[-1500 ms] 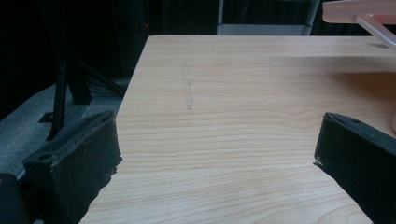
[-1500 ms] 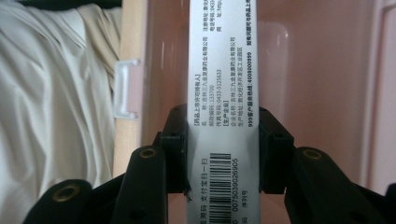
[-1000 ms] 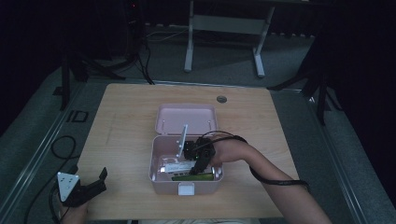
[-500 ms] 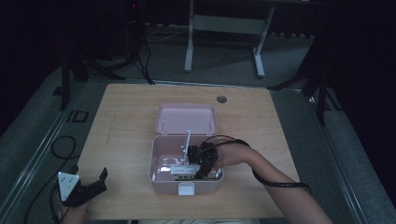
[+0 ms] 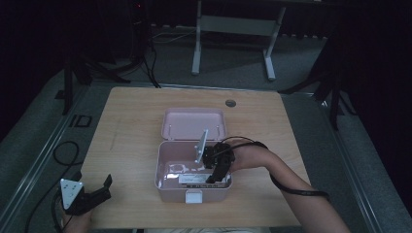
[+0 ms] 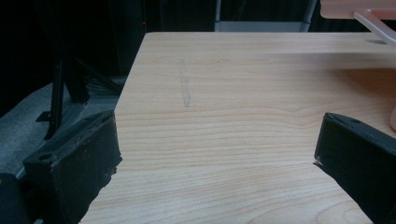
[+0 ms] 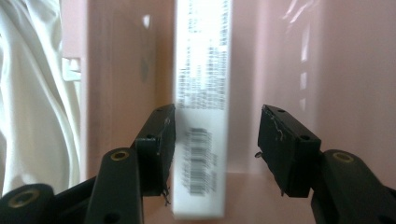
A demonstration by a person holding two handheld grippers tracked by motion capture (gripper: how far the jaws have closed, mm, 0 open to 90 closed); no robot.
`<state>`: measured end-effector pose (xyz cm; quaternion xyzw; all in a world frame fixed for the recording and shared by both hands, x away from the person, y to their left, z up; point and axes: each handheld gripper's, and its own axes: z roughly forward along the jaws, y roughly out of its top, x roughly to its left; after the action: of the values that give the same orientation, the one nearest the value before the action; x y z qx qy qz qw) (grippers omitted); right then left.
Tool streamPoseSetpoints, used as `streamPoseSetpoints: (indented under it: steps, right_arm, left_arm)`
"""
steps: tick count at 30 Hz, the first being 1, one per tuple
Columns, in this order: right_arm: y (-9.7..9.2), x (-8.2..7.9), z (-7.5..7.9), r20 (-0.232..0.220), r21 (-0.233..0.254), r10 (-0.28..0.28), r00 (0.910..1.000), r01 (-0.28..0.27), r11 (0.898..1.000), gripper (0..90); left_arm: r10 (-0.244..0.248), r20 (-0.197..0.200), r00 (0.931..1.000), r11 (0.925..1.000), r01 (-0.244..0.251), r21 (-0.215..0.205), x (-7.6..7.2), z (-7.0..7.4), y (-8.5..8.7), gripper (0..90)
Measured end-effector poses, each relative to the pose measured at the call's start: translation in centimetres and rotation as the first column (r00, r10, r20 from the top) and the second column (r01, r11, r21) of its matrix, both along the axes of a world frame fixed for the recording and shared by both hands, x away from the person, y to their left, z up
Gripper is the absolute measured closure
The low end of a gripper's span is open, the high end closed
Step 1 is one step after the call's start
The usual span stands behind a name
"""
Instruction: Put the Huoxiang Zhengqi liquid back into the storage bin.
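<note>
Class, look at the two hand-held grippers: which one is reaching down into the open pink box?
The right hand-held gripper; its jaws straddle a white carton inside the pink box. The left hand-held gripper hovers over bare table.

Open box (image 5: 165,177) near the table's (image 5: 131,121) centre, its lid (image 5: 193,124) lying flat on the far side. A carton (image 5: 197,179) lies inside along the near wall. Right gripper (image 5: 214,175) reaches into the box, jaws either side of the carton (image 7: 201,112). Left gripper (image 5: 99,190) at the near-left table edge.
</note>
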<state>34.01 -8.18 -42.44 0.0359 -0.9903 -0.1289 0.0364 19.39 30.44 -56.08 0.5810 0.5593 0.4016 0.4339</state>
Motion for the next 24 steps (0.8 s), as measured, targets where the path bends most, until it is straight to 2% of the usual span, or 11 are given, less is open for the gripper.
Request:
streamPoseSetpoints:
  steps: [4,6,8,10,13,15,17,19,21,24]
  right_arm:
    - [-1.4,0.5,1.7,0.038,0.083,-0.038,0.9985,0.035,0.996,42.3]
    - [-2.2,0.6,2.4,0.054,0.132,-0.045,0.9975,0.038,0.991,35.3]
    - [-3.1,0.6,3.0,0.087,0.199,-0.065,0.994,0.047,0.979,27.3]
    - [-3.9,0.8,3.5,0.104,0.234,-0.081,0.9913,0.055,0.971,18.4]
    - [-5.3,1.2,4.3,0.086,0.279,-0.127,0.9881,0.098,0.955,13.3]
    - [-6.4,1.4,4.6,0.121,0.316,-0.15,0.9813,0.105,0.943,11.0]
    - [-7.5,1.8,4.9,0.125,0.358,-0.185,0.9748,0.129,0.925,11.0]
    - [-8.9,2.2,5.2,0.131,0.415,-0.233,0.9637,0.16,0.896,11.0]
    - [-10.5,2.8,5.3,0.117,0.46,-0.284,0.9517,0.202,0.865,11.0]
    - [-12.5,3.4,4.9,0.118,0.491,-0.341,0.9326,0.244,0.837,11.0]
  left_arm:
    - [0.0,-0.001,1.0,1.0,0.0,0.001,0.0,0.0,0.0,0.2]
    - [0.0,0.001,1.0,1.0,0.0,-0.001,0.0,0.0,0.0,0.2]
    - [0.0,0.0,1.0,1.0,0.0,0.0,0.0,0.0,0.0,0.2]
    - [0.0,0.0,1.0,1.0,0.0,0.0,0.0,0.0,0.0,0.3]
    - [0.0,-0.001,1.0,1.0,0.0,-0.001,0.0,0.0,0.0,0.3]
    - [0.0,-0.001,1.0,1.0,0.0,-0.002,0.0,0.0,0.0,0.2]
    - [0.0,-0.002,1.0,1.0,0.0,-0.002,0.0,0.0,0.0,0.2]
    - [-0.001,-0.002,1.0,1.0,0.001,0.0,0.0,0.0,0.0,0.3]
    - [-0.001,-0.001,1.0,1.0,0.001,-0.001,0.0,0.0,0.0,0.2]
    - [-0.001,-0.003,1.0,1.0,0.001,-0.001,0.0,0.0,0.0,0.2]
